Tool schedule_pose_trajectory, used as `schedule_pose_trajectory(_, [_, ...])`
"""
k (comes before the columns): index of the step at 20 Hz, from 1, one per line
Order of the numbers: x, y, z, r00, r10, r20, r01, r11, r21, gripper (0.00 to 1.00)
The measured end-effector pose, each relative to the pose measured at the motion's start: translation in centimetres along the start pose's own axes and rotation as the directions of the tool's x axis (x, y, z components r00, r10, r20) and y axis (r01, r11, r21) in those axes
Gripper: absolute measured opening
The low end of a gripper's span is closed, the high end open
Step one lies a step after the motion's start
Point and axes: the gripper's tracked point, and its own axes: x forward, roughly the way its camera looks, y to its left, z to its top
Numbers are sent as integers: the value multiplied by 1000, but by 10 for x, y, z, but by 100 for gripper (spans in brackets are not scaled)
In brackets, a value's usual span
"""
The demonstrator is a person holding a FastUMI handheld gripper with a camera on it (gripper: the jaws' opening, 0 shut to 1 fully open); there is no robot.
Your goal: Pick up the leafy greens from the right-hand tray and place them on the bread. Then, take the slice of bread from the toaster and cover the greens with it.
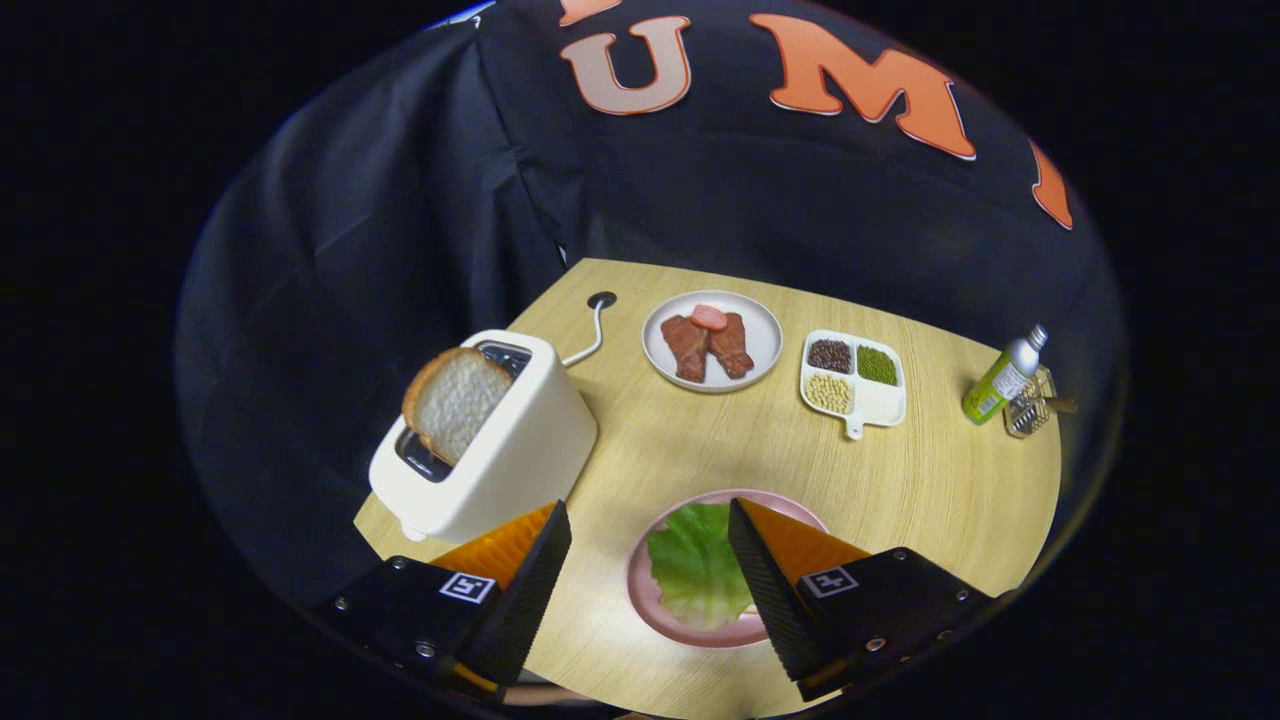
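Two fingers of my gripper [650, 520] spread wide, holding nothing, above the pink plate [645, 600].
Leafy greens [700, 570] lie there, my right finger hiding their edge. Bread slice [455, 400] stands in the toaster [500, 450] at ten o'clock; meat plate [760, 345], bean tray [885, 405] and bottle [1003, 380] beyond, label unreadable.

The single camera rides on the gripper [650, 530] and looks forward along its two fingers, which stand spread apart with nothing between them. It sits high above the wooden table [930, 480], tilted steeply down. The pink plate [640, 590] lies closest, just below and between the fingers. The toaster [500, 450] stands near, ahead of the left finger. The white plate [765, 340] and divided tray [885, 405] lie well beyond.
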Motion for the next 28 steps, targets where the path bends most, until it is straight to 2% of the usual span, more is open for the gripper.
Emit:
schedule_pose_trajectory(7, [4,84,44,997,78,-26,-78,997,-10,95])
schedule_pose_trajectory(12, [28,128,60,993,93,-70,-95,995,-26,94])
schedule_pose_trajectory(16, [56,145,57,991,58,-122,-65,996,-56,94])
schedule_pose_trajectory(19, [75,143,50,986,14,-165,-20,999,-32,93])
schedule_pose_trajectory(21, [87,135,45,982,-30,-189,26,999,-25,87])
schedule_pose_trajectory(23, [91,132,38,976,-57,-211,59,998,1,77])
schedule_pose_trajectory(24, [96,132,39,976,-55,-208,59,998,11,67])
schedule_pose_trajectory(25, [96,128,37,975,-65,-213,69,998,12,61])
schedule_pose_trajectory(27, [95,123,35,976,-77,-204,84,996,25,40])
schedule_pose_trajectory(28, [94,123,36,979,-60,-197,71,996,48,25])
